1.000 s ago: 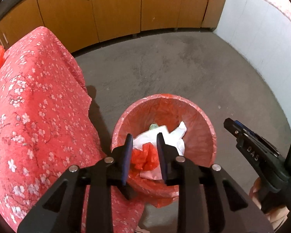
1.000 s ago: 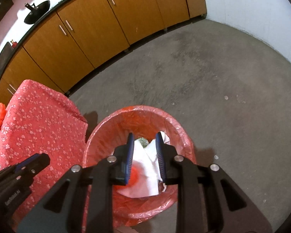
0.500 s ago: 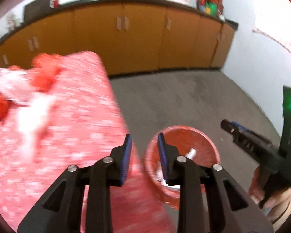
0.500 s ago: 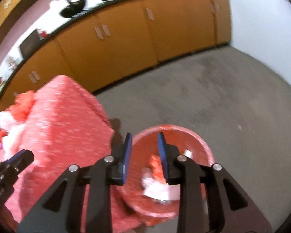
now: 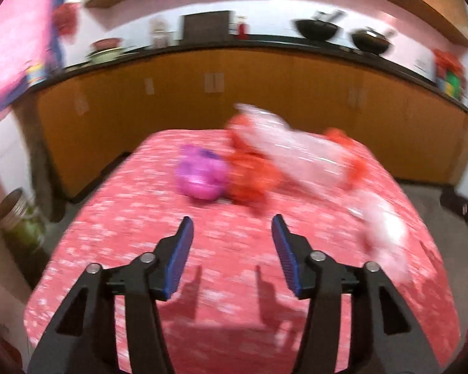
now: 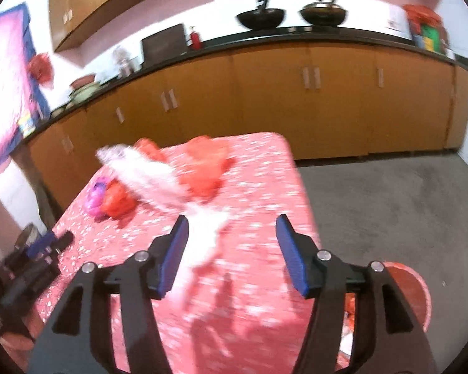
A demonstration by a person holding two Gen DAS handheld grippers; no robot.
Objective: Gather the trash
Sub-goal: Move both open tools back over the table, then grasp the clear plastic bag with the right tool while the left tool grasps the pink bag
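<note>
both wrist views above shared table (image 5: 234, 327)

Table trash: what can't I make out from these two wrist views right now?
- Left wrist: purple lump, red pieces and whitish plastic are motion-blurred; kinds unclear.
- Right wrist: white piece is smeared.
- Right wrist: bin is cut off by the right gripper; contents mostly hidden.

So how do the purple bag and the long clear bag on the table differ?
The purple bag is balled up, compact and opaque; the clear bag is stretched long and see-through. Purple lies nearer the table's left side, clear toward the right. Both are blurred, ungripped, and touch red bags.
</note>
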